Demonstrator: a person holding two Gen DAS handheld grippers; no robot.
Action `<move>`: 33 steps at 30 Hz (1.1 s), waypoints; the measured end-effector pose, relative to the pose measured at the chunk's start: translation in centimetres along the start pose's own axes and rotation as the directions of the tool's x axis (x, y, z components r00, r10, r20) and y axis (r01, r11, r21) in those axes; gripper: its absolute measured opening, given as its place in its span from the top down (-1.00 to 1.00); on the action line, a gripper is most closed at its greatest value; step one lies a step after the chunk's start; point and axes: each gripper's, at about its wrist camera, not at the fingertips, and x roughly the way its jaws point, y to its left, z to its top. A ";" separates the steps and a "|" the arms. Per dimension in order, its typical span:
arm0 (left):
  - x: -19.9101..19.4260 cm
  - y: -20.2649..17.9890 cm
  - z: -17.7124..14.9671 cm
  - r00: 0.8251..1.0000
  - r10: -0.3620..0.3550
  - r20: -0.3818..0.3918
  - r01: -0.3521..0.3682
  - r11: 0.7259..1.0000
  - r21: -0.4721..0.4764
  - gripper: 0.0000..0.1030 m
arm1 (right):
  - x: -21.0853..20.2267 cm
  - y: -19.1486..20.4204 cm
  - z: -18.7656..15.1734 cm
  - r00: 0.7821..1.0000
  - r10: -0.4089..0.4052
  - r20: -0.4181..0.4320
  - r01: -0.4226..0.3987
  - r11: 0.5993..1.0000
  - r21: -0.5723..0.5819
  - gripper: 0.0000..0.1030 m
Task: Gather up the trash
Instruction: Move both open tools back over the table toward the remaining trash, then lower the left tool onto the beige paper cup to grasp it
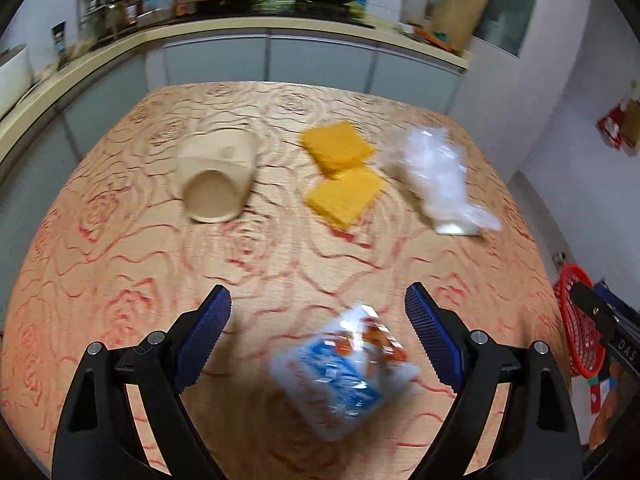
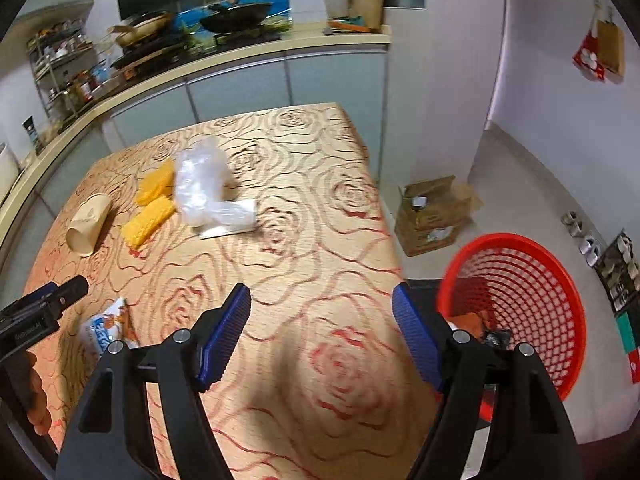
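Note:
A blue-and-white snack wrapper (image 1: pixel 344 372) lies on the rose-patterned table (image 1: pixel 120 280), just below and between the fingers of my left gripper (image 1: pixel 318 296), which is open and apart from it. Farther back lie a tipped paper cup (image 1: pixel 216 176), two yellow sponges (image 1: pixel 340 152) and a crumpled clear plastic bag (image 1: pixel 436 172). My right gripper (image 2: pixel 321 292) hovers over the table's near right part, its jaws still opening with nothing between them. The red mesh basket (image 2: pixel 520 300) sits beside the table's right edge, with some trash at its bottom.
A cardboard box (image 2: pixel 432 216) stands on the floor behind the basket. A kitchen counter (image 2: pixel 240 68) with pans and bottles runs behind the table. In the right wrist view the left gripper (image 2: pixel 60 296) shows at the left, beside the wrapper (image 2: pixel 106 326).

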 end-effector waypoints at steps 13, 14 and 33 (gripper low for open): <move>-1.0 7.0 3.0 0.996 0.071 0.047 -0.067 0.994 -0.086 -0.68 | 2.1 7.0 1.6 0.997 0.068 -0.023 -0.069 0.995 -0.076 -0.38; -0.9 7.5 3.4 0.996 0.077 0.049 -0.072 0.993 -0.091 -0.68 | 2.3 7.5 1.7 0.997 0.071 -0.025 -0.073 0.994 -0.082 -0.38; 3.4 10.3 8.6 1.000 0.025 0.015 -0.023 0.995 -0.099 -0.68 | 6.0 13.5 3.3 0.991 0.115 -0.074 -0.124 0.984 -0.124 -0.38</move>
